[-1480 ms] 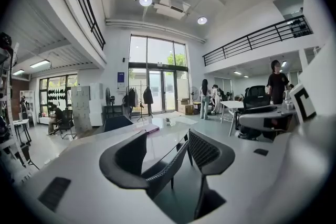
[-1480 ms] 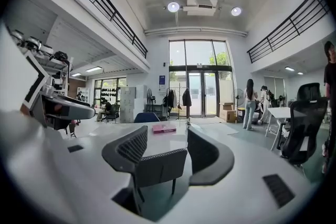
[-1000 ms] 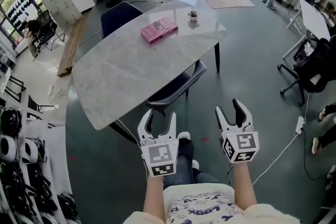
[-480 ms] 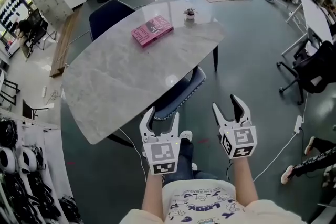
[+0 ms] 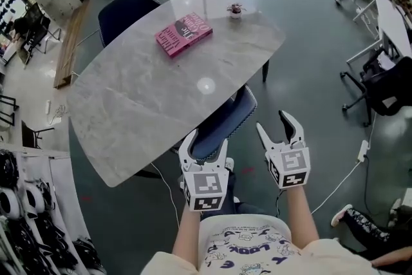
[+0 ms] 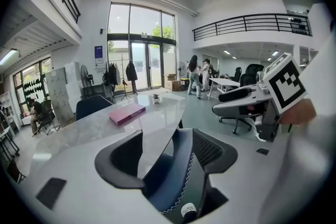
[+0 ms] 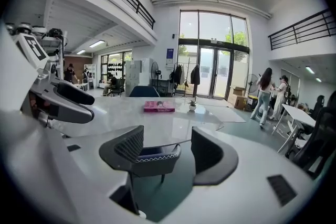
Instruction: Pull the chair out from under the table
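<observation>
The chair [image 5: 226, 119] is tucked under the near edge of the desk [image 5: 141, 93], with only its backrest sticking out toward the person and its top rail running along that edge. The left claw [image 5: 205, 146] is the nearer one: its jaws are opening wide, and the rail's near end shows between them, not pinched. The right claw [image 5: 271, 122], jaws also opening and gripping nothing, hangs off the backrest's right side, with the chair ahead and slightly left.
</observation>
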A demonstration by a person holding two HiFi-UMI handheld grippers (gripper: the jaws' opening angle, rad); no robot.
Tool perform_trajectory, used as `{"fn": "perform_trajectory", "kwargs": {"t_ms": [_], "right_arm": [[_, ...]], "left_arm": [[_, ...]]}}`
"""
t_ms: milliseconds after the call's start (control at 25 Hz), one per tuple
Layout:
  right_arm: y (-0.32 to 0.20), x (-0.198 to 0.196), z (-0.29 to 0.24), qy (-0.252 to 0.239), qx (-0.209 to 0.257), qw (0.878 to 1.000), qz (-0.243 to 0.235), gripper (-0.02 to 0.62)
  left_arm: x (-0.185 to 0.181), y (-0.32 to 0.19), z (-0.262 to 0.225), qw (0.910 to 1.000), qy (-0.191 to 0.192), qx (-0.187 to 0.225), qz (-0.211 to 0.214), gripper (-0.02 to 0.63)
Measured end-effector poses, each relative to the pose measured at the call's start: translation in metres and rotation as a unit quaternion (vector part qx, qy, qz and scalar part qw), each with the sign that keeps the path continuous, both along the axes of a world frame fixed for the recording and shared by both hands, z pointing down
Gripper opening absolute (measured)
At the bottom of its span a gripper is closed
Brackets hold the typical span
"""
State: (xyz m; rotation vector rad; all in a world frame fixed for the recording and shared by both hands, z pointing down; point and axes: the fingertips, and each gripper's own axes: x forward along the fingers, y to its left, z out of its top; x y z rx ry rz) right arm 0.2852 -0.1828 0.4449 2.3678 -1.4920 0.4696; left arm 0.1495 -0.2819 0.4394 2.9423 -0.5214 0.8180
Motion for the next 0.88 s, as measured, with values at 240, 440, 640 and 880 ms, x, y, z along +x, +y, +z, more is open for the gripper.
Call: {"fn": "perform_trajectory", "kwargs": {"t_ms": [240, 440, 640, 880], "right_arm": [[-0.019, 0.013, 0.021, -0.004, -0.031, 0.999, -0.016, 0.285], [-0.032, 0.02, 0.039, 0.001, -0.059, 0.998, -0.034, 0.288], [-0.038, 0.016, 0.052, 0.009, -0.086, 0.994, -0.064, 0.288], [-0.036, 0.014, 0.071, 0.018, -0.121, 0.988, -0.098, 0.29]], "left_arm": [[0.015, -0.018, 0.015, 0.9997, -0.015, -0.013, 0.01, 0.304], [0.022, -0.031, 0.033, 0.999, -0.032, -0.025, 0.016, 0.304], [0.02, -0.035, 0.048, 0.9978, -0.051, -0.034, 0.023, 0.304], [0.019, -0.023, 0.067, 0.9951, -0.078, -0.053, 0.031, 0.308]]}}
